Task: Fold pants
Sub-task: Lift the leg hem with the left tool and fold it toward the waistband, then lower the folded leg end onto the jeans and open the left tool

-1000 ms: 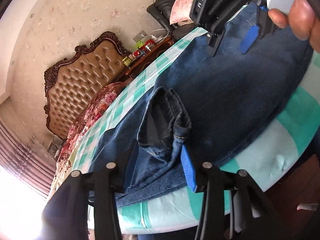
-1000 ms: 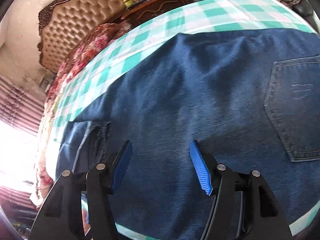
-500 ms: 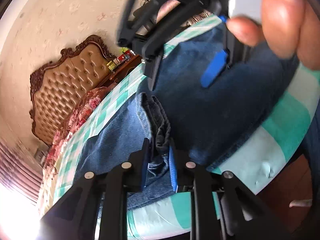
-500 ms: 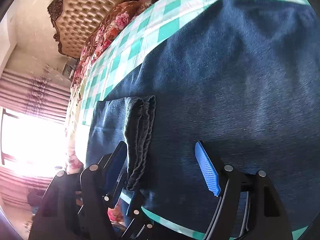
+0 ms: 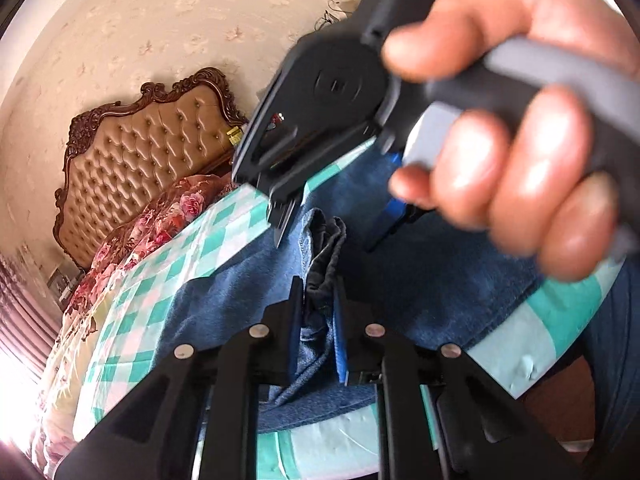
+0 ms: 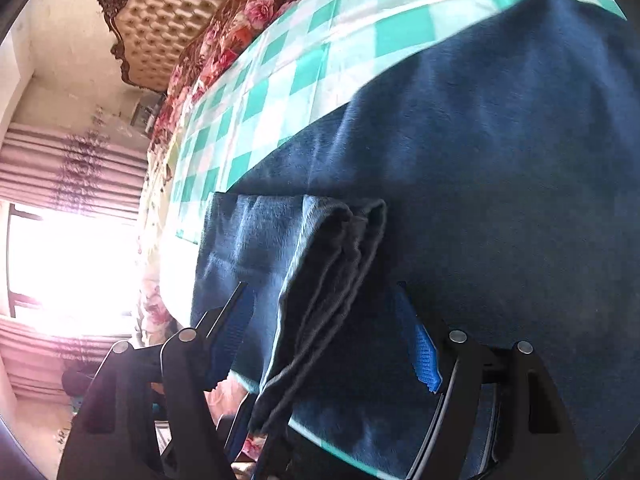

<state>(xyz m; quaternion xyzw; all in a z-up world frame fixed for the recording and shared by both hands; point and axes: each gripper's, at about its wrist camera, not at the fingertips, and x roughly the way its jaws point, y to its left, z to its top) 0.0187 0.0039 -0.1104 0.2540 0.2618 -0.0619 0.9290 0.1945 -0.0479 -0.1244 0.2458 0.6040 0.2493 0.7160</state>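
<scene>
Dark blue jeans lie spread on a green-and-white checked tablecloth. My left gripper is shut on a bunched fold of the leg hem at the table's near edge. My right gripper is open, its jaws standing either side of the same raised fold, just above the cloth. In the left wrist view the right gripper and the hand holding it fill the upper right, hovering right behind the fold.
A tufted tan headboard and a floral bedspread stand beyond the table's far side. A bright window with striped curtains is at left. The table edge runs close below the grippers.
My left gripper closed on the hem fold and keeps it pinched. My right gripper swept over from the pocket area to the fold and now straddles it.
</scene>
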